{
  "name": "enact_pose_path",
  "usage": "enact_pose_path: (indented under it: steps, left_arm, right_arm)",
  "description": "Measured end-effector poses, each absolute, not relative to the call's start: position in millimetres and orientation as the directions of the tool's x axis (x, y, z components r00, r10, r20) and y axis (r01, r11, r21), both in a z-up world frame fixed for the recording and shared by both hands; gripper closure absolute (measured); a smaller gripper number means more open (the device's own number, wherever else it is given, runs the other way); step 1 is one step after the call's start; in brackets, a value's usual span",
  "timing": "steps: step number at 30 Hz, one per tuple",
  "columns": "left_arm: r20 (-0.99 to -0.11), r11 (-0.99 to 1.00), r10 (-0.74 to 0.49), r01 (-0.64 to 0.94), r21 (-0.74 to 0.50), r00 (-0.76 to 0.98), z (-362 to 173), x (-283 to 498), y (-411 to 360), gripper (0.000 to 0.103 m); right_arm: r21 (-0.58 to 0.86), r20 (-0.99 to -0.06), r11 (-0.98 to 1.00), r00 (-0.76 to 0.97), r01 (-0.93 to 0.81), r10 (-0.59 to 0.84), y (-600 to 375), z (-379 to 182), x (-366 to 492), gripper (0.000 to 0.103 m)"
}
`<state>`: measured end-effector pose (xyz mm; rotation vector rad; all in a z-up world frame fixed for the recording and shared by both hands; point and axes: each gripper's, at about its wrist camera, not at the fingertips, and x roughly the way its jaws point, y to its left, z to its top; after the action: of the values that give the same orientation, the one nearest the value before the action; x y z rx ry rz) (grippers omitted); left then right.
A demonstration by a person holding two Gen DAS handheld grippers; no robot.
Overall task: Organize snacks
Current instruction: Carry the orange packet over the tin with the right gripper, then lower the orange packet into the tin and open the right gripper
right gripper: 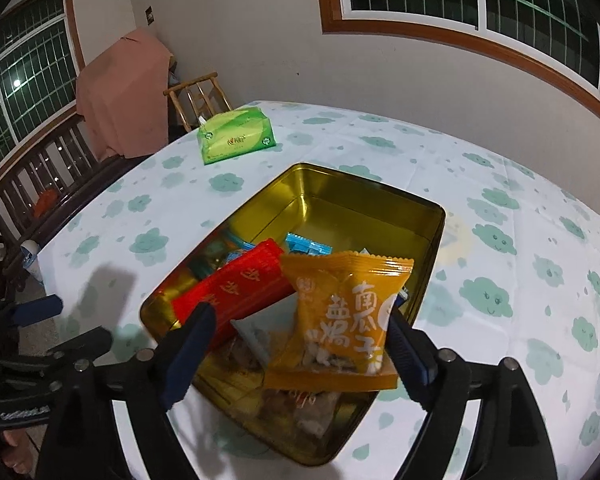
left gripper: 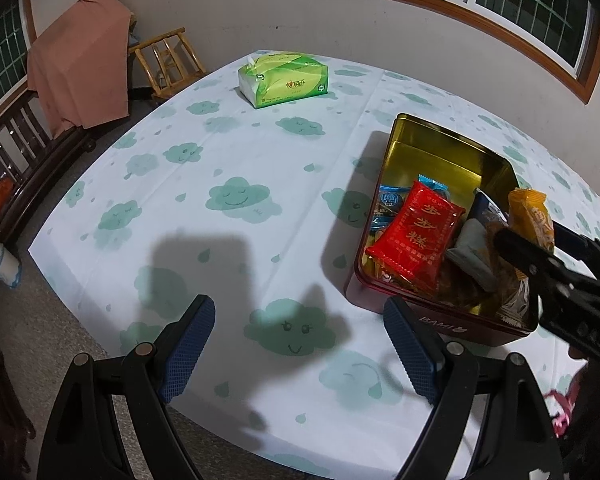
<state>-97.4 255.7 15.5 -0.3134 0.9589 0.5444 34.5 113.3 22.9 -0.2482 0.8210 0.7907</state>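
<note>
An open gold-lined tin (right gripper: 340, 196) stands on the cloud-print tablecloth and holds several snack packets. A red packet (right gripper: 240, 288) lies slanted on the pile. An orange packet (right gripper: 340, 312) stands tilted over the tin's near end, between the pads of my right gripper (right gripper: 300, 314). Its right edge lies against the right pad; the left pad is well clear, so the jaws stand open. In the left wrist view the tin (left gripper: 392, 152), red packet (left gripper: 416, 236) and orange packet (left gripper: 530, 216) sit at the right. My left gripper (left gripper: 298, 308) hangs open over bare cloth, left of the tin.
A green tissue pack (left gripper: 284, 78) lies at the far side of the table. Beyond the table's left edge (left gripper: 60, 216) stand a dark wooden bench (left gripper: 16, 148), a pink cloth (left gripper: 80, 76) draped over it, and a small bamboo chair (left gripper: 168, 60).
</note>
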Motion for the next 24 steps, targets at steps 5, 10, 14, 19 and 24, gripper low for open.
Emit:
enact_pose_path:
  steps: [5,10,14,19,24]
  left_arm:
    - [-0.840,0.828,0.295,-0.560,-0.012,0.455,17,-94,249,0.019]
    - [-0.845,0.835,0.287,-0.551,-0.011,0.452,17,-90,243,0.019]
    - [-0.843,0.840,0.288,-0.543,-0.005,0.454,17,-88,237,0.019]
    - [-0.840,0.843,0.294,-0.538,0.004,0.455,19,-87,233,0.019]
    - [-0.838,0.849,0.294,-0.528,0.007,0.461,22,-85,226,0.019]
  right_arm:
    - [0.098,-0.727,0.701,0.430,-0.706,0.535,99,30,21,0.018]
    - [0.089,-0.717,0.700,0.442,-0.709,0.539,87,37,6,0.018]
    - [0.114,-0.716,0.702,0.431,-0.703,0.549,78,38,1,0.018]
    - [0.132,-0.719,0.725,0.439,-0.676,0.539,64,36,-3,0.018]
    - [0.122,-0.733,0.748,0.449,-0.652,0.511,54,29,-5,0.018]
